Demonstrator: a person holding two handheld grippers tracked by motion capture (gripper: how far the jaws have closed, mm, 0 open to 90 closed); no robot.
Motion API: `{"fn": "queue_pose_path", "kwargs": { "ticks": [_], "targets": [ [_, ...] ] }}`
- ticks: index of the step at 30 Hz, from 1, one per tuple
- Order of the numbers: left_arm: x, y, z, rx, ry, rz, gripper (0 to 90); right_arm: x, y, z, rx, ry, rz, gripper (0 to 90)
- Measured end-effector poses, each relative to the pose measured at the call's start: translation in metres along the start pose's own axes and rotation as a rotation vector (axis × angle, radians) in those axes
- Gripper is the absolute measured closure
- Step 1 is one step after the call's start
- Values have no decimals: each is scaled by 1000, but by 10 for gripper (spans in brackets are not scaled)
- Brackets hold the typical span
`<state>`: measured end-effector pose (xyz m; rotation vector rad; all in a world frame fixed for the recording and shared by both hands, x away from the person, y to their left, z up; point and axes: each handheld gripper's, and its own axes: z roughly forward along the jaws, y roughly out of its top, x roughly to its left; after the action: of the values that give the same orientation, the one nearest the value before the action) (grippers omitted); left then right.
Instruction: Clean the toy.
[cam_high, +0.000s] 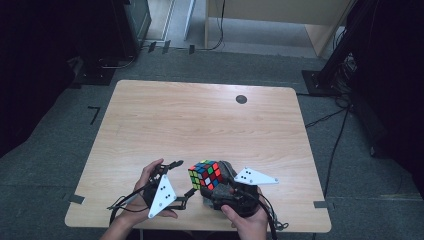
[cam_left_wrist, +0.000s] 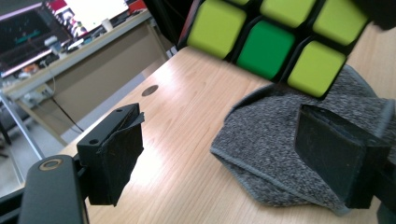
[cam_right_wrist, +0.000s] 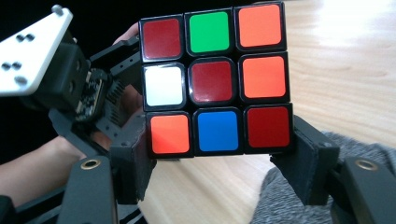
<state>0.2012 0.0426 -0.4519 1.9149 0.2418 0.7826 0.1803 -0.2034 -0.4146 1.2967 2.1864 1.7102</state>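
Grey cloth (cam_high: 227, 172), one cube (cam_high: 206, 174), two hand-held grippers

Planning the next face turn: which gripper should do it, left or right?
Probably left. The right gripper is clamped on the cube, while the left gripper stands open beside it, free to grab a layer.
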Motion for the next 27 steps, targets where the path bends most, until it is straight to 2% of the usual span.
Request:
{"fn": "queue_pose_path", "kwargs": {
  "ticks": [5, 10, 13, 15, 18, 20, 22, 23, 25, 27],
  "targets": [
    [-10, 5, 1, -21, 1, 57, 175, 1, -2, 7, 60, 2, 13, 338],
    [-19, 6, 2, -28, 2, 109, 268, 2, -4, 13, 101, 20, 11, 337],
    [-22, 6, 2, -36, -14, 114, 327, 2, -6, 16, 121, 29, 15, 334],
    [-18, 5, 1, -47, -53, 67, 334, 1, -6, 15, 107, 33, 18, 317],
    [-8, 2, -1, -49, -54, 1, 335, 1, -3, 7, 34, 60, 20, 262],
    [2, -1, -4, -47, -57, -59, 336, -2, 0, -2, -30, 69, 22, 234],
    [11, -4, -6, -48, -59, -109, 336, -5, 2, -11, -104, 36, 24, 209],
    [13, -4, -7, -50, -62, -125, 336, -9, 1, -15, -140, -2, 27, 197],
    [21, -6, -9, -60, -80, -169, 336, -15, -2, -17, -152, -64, 30, 187],
    [26, -8, -12, -75, -122, -213, 337, -22, -8, -11, -118, -161, 3, 185]
  ]
}}
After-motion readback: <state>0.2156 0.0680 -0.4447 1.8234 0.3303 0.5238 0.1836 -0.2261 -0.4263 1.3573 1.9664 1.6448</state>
